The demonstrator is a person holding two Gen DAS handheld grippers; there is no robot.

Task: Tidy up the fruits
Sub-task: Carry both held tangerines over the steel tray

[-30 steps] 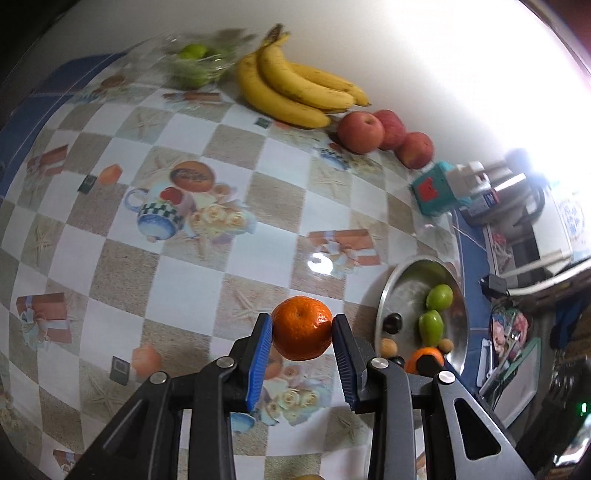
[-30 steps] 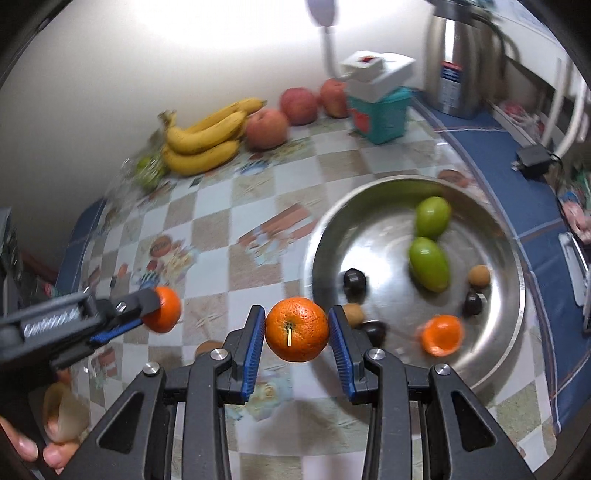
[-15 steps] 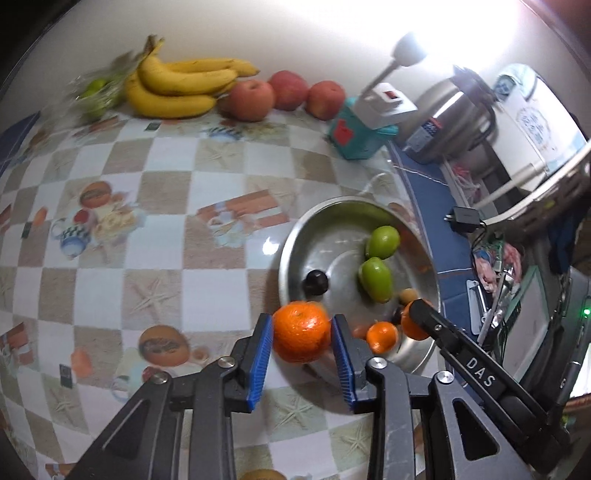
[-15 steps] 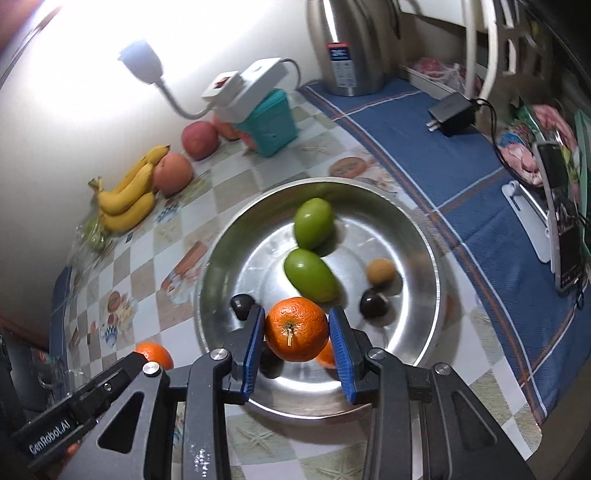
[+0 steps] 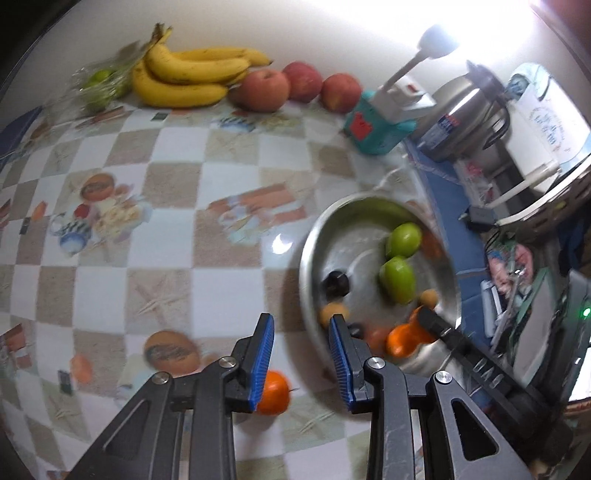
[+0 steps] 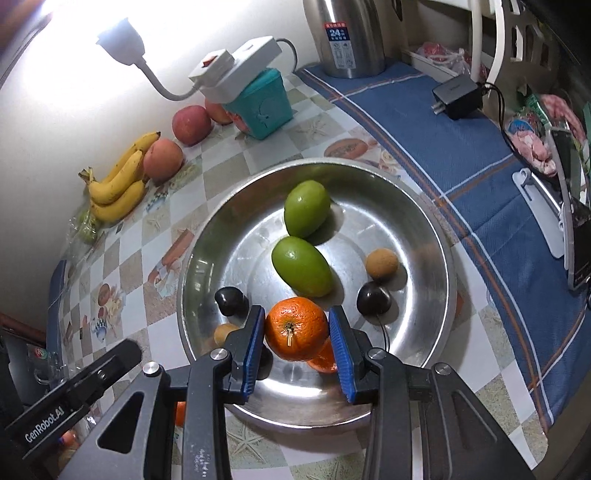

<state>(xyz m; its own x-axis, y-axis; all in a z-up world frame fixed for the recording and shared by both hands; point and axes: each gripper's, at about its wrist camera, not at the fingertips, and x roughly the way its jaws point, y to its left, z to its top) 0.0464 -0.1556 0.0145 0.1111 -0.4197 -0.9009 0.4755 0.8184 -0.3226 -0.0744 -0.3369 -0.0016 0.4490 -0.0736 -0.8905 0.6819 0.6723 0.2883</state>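
My left gripper [image 5: 301,360] is open and empty above the tablecloth, left of the steel bowl [image 5: 314,240]. An orange [image 5: 273,393] lies on the table below its left finger, partly hidden. My right gripper [image 6: 297,345] holds an orange [image 6: 295,328] between its pads over the near part of the steel bowl [image 6: 439,258]. Another orange [image 6: 325,360] lies in the bowl under it. The bowl also holds two green fruits [image 6: 301,266], dark fruits [image 6: 373,299] and small brown ones [image 6: 381,263]. The right gripper shows in the left wrist view with its orange [image 5: 404,338].
Bananas [image 5: 184,79] and three apples [image 5: 264,90] lie along the far wall, with a bag of green fruit [image 5: 99,86]. A teal box [image 6: 258,105] with a power strip and lamp, a steel kettle [image 6: 345,33] and a charger [image 6: 458,96] stand behind the bowl.
My left gripper has opened and let go of its orange, which now lies on the table beside the bowl. My right gripper has lowered slightly over the bowl with its orange.
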